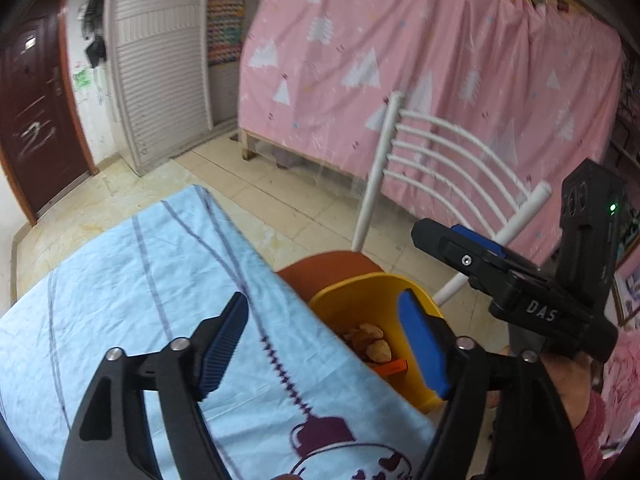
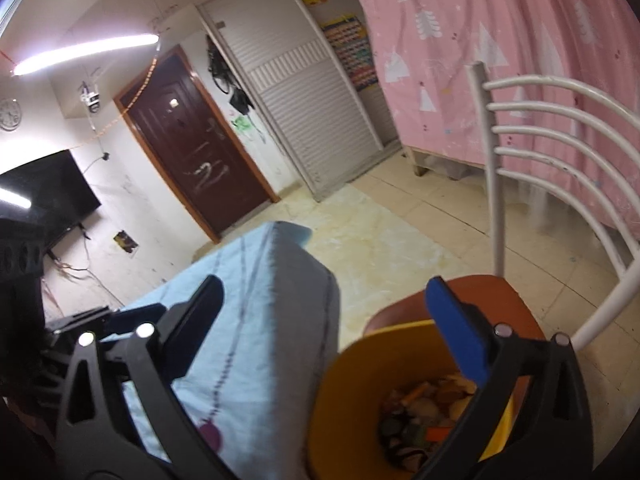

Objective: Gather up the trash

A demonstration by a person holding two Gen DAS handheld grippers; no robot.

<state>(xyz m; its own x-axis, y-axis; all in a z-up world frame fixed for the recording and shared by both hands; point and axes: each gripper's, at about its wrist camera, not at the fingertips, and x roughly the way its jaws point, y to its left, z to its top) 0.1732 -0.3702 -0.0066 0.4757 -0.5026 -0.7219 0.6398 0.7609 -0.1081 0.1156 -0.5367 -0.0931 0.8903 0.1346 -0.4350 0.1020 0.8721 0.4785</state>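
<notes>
A yellow bin (image 1: 360, 292) stands on the orange seat of a chair, tight against the edge of the table. Inside it lies mixed trash (image 1: 372, 344): crumpled brownish scraps and an orange piece. My left gripper (image 1: 323, 304) is open and empty, one finger over the blue cloth and the other over the bin's mouth. Further right in the same view, my right gripper (image 1: 444, 236) hangs above the chair. In the right wrist view my right gripper (image 2: 323, 286) is wide open with nothing in it, over the bin (image 2: 344, 392) and its trash (image 2: 424, 416).
The table (image 1: 140, 280) is covered with a light blue cloth with purple print. The chair's white barred back (image 1: 440, 148) rises behind the bin. Beyond the tiled floor (image 1: 280, 200) are a pink curtain (image 1: 440, 60), a slatted white wardrobe (image 2: 312, 112), a dark red door (image 2: 192, 140) and a television (image 2: 48, 192).
</notes>
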